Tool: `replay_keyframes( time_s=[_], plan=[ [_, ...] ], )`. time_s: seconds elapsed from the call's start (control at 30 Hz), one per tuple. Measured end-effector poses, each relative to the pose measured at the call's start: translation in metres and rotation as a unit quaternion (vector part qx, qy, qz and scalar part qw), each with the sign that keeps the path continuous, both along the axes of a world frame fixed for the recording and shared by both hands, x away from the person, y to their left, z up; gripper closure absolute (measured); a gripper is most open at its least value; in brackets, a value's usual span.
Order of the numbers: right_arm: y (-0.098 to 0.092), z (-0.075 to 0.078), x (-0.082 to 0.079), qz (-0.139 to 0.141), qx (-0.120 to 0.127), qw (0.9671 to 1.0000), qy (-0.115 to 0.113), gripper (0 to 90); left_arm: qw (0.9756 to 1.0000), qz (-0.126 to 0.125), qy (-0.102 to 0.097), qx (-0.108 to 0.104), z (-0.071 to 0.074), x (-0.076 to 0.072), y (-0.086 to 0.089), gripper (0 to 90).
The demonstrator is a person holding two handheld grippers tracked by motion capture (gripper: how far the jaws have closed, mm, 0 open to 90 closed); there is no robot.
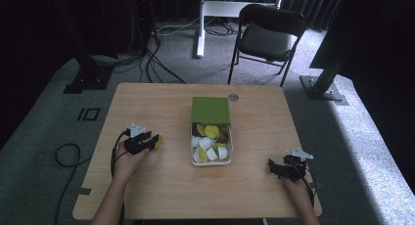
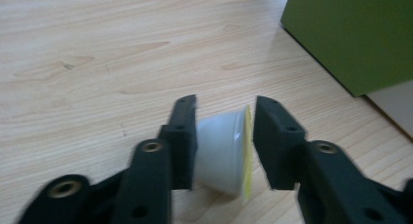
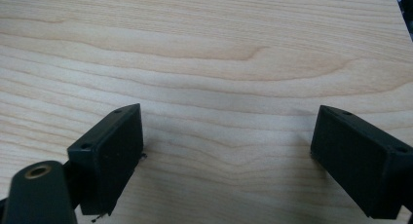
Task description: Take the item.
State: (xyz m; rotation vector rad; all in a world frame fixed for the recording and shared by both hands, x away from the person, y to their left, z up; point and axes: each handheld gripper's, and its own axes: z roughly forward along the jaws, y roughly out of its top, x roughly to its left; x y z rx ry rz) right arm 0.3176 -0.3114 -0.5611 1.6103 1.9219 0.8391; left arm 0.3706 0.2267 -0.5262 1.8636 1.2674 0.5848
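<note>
A small white cup with a yellow foil lid [image 2: 219, 151] lies on its side between the jaws of my left gripper [image 2: 226, 108], low over the wooden table; one pad sits on its base and the other against its lid. From above, the left gripper [image 1: 156, 141] and the cup [image 1: 159, 143] are left of a white box [image 1: 192, 151]. That box holds several similar cups with white, yellow and brown tops. My right gripper [image 1: 272, 167] rests near the table's front right. Its jaws [image 3: 226, 136] stand wide apart over bare wood.
A green lid [image 1: 210, 110] leans at the far end of the white box and shows as a green wall [image 2: 350, 34] close ahead of the left gripper. A small round disc [image 1: 233, 97] lies near the table's far edge. A black chair [image 1: 269, 34] stands beyond.
</note>
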Motion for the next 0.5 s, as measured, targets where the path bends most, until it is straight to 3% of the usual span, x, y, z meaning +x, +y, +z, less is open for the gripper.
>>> replay_keyframes(
  time_s=[0.07,0.23,0.3,0.5],
  plan=[
    [0.0,0.0,0.0,0.0,0.0,1.0,0.0,11.4,1.0,-0.005,0.0,0.005,0.002,0.0,0.0,57.1],
    [0.0,0.0,0.0,0.0,0.0,1.0,0.0,11.4,0.9998,-0.014,-0.014,0.001,0.012,-0.008,-0.002,57.0],
    [0.0,0.0,0.0,0.0,0.0,1.0,0.0,11.4,0.9994,-0.028,-0.019,-0.004,0.014,-0.012,-0.004,53.4],
    [0.0,0.0,0.0,0.0,0.0,1.0,0.0,11.4,0.9965,-0.077,-0.032,0.008,0.016,-0.027,-0.011,53.5]
  ],
)
